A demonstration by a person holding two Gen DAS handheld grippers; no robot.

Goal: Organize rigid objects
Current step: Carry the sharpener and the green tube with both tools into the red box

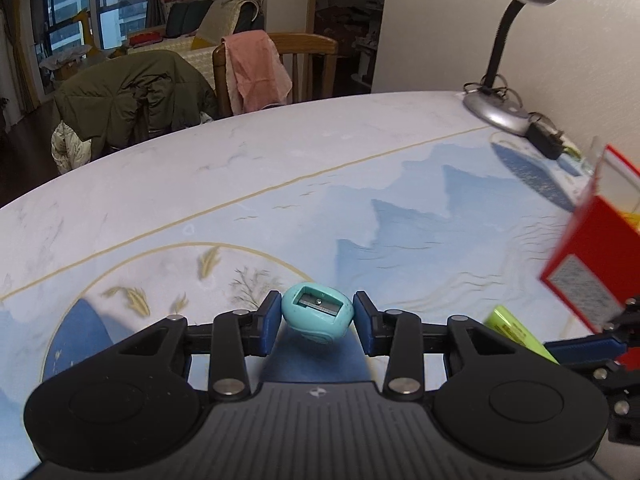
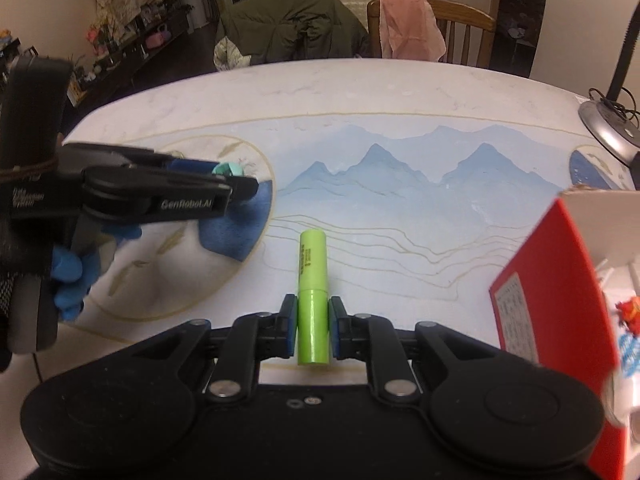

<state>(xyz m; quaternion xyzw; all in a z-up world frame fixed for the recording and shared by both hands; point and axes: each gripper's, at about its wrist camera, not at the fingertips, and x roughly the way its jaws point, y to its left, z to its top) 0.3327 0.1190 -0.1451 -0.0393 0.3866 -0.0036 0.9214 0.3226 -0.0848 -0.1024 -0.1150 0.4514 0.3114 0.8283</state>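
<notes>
Item one: teal pencil sharpener (image 1: 317, 312), clamped between the fingers of our left gripper (image 1: 316, 314), blade slot facing up. We hold it by its two narrow sides, clear of the tabletop (image 1: 280, 184), which we judge suits carrying it to a container.

Item two: lime-green cylindrical stick (image 2: 313, 296), perhaps a lip balm or highlighter, pinched near its lower half by the closed fingers of our right gripper (image 2: 313, 326), its long axis pointing away from us and lifted off the surface.

Item three: open red carton (image 2: 560, 300), at the right edge, close to the right gripper; we take it as the likely destination.

Surroundings: desk lamp (image 1: 500, 80) beyond the carton, jacket-draped chairs behind. Both grippers sit close together, so they could crowd each other at the carton's mouth.
</notes>
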